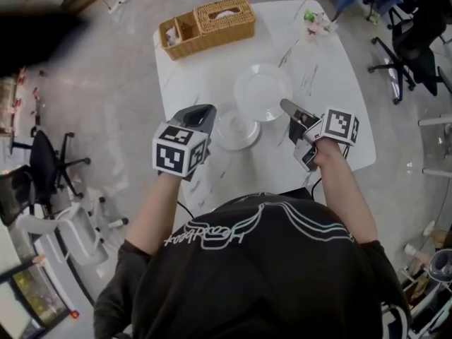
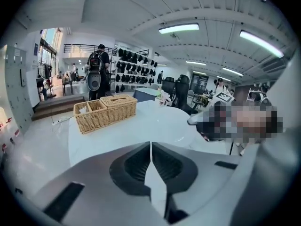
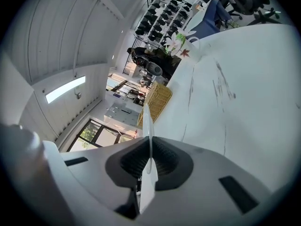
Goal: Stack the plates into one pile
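Note:
My right gripper (image 1: 287, 107) (image 3: 149, 142) is shut on the rim of a white plate (image 1: 260, 90). It holds that plate above the white table (image 1: 332, 69). In the right gripper view the plate (image 3: 146, 119) shows edge-on as a thin white strip between the jaws. A smaller pale plate or low pile (image 1: 235, 128) rests on the table just near of the held plate. My left gripper (image 1: 203, 113) (image 2: 150, 147) hovers to the left of that pile with its jaws together and nothing seen between them.
A wicker basket (image 1: 208, 25) (image 2: 104, 111) (image 3: 157, 100) stands at the table's far left, and a small flower vase (image 1: 316, 21) at the far edge. Office chairs (image 1: 409, 48) (image 1: 49, 164) stand round the table. A person with a backpack (image 2: 96, 76) stands far off.

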A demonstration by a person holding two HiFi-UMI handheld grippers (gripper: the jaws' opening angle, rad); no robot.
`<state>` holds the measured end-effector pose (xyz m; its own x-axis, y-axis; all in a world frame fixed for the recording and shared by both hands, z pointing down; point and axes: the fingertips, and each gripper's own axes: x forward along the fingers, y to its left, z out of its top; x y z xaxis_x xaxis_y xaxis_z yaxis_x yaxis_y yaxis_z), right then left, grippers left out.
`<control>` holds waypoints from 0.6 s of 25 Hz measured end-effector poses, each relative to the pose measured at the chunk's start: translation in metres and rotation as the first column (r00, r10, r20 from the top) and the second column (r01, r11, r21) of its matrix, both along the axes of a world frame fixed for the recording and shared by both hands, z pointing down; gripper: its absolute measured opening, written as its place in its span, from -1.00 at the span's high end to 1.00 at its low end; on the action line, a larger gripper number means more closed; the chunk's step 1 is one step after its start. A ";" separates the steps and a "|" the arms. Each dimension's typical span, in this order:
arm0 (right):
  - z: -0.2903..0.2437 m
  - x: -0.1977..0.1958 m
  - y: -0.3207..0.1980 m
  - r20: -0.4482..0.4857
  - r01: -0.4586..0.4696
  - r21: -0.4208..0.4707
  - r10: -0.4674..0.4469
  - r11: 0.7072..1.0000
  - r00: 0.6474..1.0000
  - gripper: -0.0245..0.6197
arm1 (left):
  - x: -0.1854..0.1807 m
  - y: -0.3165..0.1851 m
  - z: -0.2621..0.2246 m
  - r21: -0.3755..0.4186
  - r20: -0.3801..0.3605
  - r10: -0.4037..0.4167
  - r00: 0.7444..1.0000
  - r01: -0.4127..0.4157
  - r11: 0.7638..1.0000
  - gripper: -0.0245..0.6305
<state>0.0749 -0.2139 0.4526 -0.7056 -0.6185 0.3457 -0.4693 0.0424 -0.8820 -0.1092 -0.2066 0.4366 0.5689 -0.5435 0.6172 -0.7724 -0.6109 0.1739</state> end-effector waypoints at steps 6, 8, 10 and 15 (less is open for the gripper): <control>0.003 -0.030 0.019 0.021 0.054 0.000 -0.054 0.999 0.998 0.81 | -0.024 0.031 0.017 -0.039 0.007 -0.030 1.000 0.030 0.999 0.83; 0.008 -0.041 0.026 0.031 0.074 -0.006 -0.073 0.997 0.997 0.81 | -0.029 0.041 0.024 -0.050 0.003 -0.038 0.999 0.038 0.998 0.83; 0.015 -0.050 0.033 0.041 0.095 -0.018 -0.094 0.995 0.995 0.81 | -0.033 0.048 0.029 -0.058 -0.001 -0.050 0.999 0.050 0.997 0.83; 0.031 -0.067 0.046 0.045 0.142 -0.060 -0.139 0.988 0.989 0.81 | -0.040 0.060 0.040 -0.084 -0.002 -0.072 0.997 0.071 0.994 0.83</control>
<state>0.0077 -0.1680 0.4838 -0.7980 -0.4903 0.3504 -0.4266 0.0488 -0.9031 -0.1496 -0.1468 0.4768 0.5332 -0.5296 0.6597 -0.8127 -0.5372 0.2256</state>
